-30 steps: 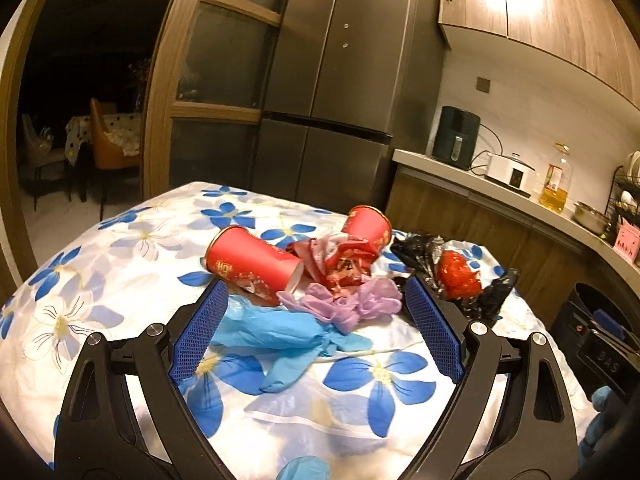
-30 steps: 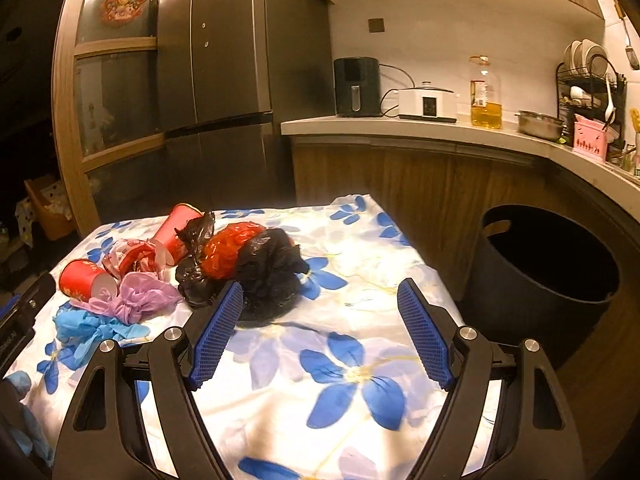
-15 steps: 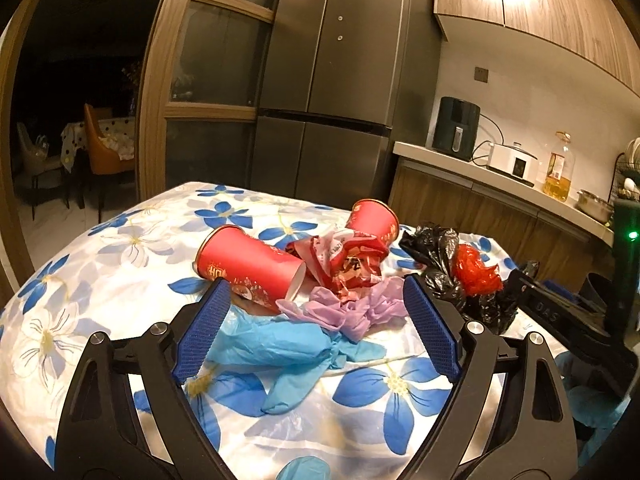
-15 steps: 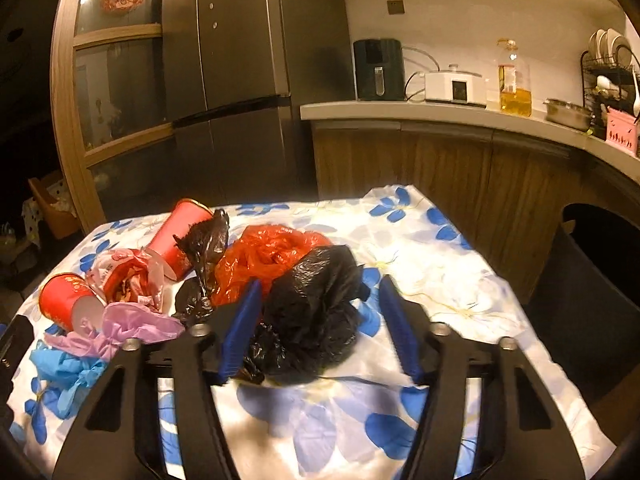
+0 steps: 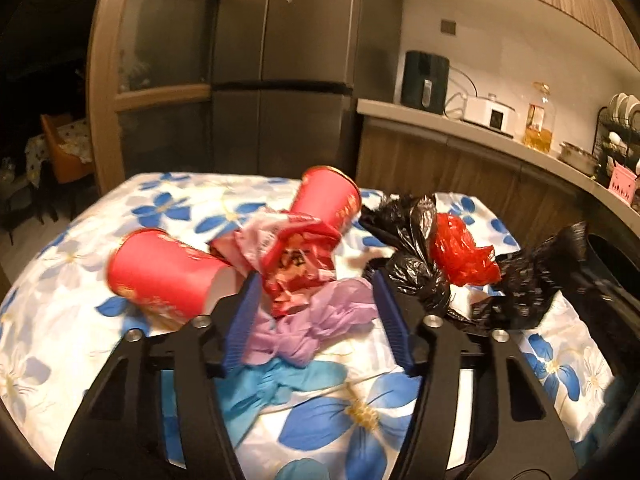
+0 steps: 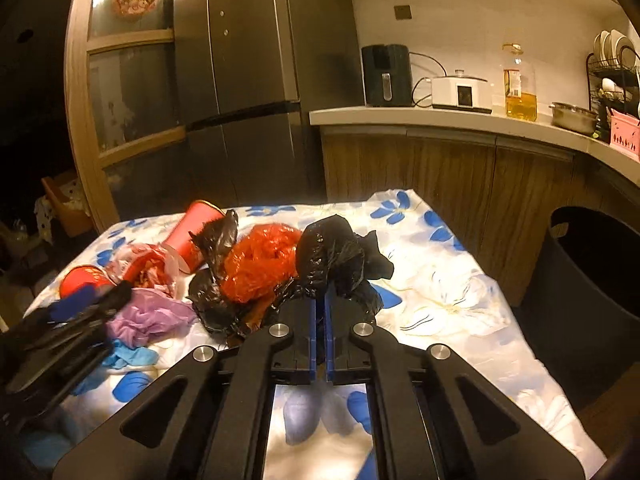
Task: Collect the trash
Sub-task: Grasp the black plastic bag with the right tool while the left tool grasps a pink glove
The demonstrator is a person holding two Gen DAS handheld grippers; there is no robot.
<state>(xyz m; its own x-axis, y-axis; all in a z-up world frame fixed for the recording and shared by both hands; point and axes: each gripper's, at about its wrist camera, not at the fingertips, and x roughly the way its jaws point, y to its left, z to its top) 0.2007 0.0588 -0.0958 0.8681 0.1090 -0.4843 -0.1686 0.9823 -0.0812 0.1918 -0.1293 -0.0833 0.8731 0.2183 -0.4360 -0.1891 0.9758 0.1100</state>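
Trash lies on a table with a blue-flower cloth (image 5: 460,368). In the left wrist view: two red paper cups (image 5: 160,276), (image 5: 328,200), a crumpled red-pink wrapper (image 5: 292,248), a purple bag (image 5: 316,324), a blue glove (image 5: 280,384), a red bag (image 5: 460,252) and black bags (image 5: 412,240). My left gripper (image 5: 316,320) is open, its jaws around the purple bag and wrapper. My right gripper (image 6: 320,300) is shut on a black bag (image 6: 336,256) beside the red bag (image 6: 260,264).
A black trash bin (image 6: 592,280) stands on the floor to the right of the table. A fridge (image 5: 288,60) and a wooden counter (image 6: 460,124) with appliances are behind. The left gripper's body shows at lower left in the right wrist view (image 6: 60,340).
My right gripper has closed on the black bag. My left gripper has moved forward over the purple bag and narrowed its jaws.
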